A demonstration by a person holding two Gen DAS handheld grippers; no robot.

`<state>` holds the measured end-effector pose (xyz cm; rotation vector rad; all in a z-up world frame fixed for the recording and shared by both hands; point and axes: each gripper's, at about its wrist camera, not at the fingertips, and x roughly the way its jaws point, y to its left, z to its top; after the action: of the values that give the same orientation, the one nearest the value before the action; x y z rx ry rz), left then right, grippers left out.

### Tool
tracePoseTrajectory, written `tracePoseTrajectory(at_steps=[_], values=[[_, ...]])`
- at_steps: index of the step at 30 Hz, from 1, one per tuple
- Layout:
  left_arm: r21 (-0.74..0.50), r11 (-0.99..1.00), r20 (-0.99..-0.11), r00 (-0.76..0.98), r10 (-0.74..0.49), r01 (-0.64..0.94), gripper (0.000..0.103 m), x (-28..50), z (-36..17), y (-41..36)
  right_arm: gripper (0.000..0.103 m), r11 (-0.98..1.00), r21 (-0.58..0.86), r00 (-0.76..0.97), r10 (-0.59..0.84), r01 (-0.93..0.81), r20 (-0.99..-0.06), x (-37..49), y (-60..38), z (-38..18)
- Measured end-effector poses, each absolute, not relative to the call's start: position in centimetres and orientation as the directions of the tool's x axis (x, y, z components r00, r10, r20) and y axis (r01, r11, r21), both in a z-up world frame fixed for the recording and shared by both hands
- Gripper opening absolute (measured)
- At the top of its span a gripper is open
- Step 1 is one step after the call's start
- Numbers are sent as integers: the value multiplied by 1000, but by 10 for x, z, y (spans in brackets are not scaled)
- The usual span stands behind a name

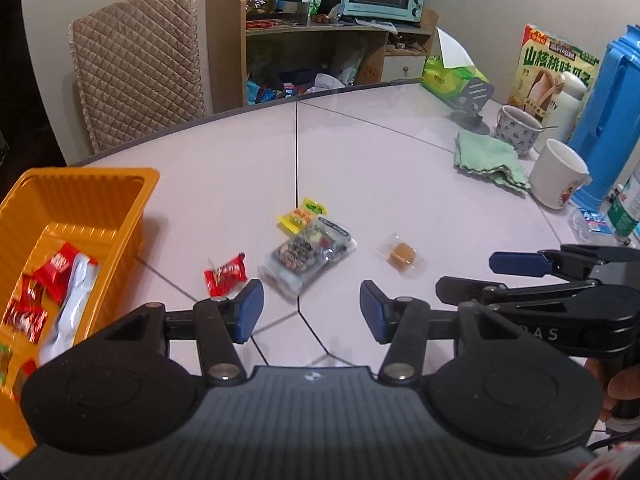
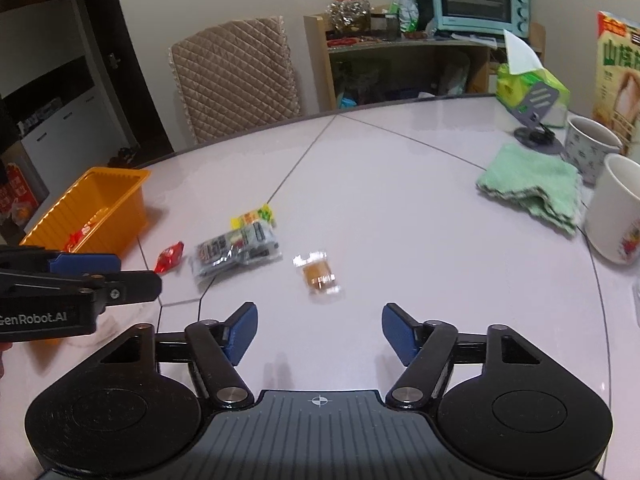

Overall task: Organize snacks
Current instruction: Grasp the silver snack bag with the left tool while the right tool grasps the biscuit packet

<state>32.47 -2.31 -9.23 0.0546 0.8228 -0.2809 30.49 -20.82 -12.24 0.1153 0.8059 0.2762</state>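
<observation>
Both hand-held grippers, left (image 1: pixel 311 310) and right (image 2: pixel 318 334), hover with jaws apart and empty above loose snacks awaiting the orange tray (image 1: pixel 102 216) on the tabletop (image 2: pixel 400 184).

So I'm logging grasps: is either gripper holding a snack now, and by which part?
Nothing is held: left gripper and right gripper are both open and empty above the table.
</observation>
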Motion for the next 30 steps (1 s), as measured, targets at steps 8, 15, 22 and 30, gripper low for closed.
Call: tracePoseTrajectory(at_steps=[8, 15, 22, 30], values=[[-27, 958, -739, 640, -211, 284, 50, 349, -106, -29, 49, 956, 167, 646, 286, -241, -708, 338, -200, -141], [-11, 955, -747, 633, -205, 297, 50, 367, -116, -31, 42, 951, 143, 634, 290, -274, -717, 356, -192, -154], [13, 944, -753, 624, -208, 331, 51, 379, -124, -35, 34, 948, 125, 626, 289, -293, -724, 364, -184, -163], [22, 932, -767, 604, -216, 361, 55, 391, -135, -43, 22, 957, 129, 634, 270, -260, -725, 365, -190, -165]])
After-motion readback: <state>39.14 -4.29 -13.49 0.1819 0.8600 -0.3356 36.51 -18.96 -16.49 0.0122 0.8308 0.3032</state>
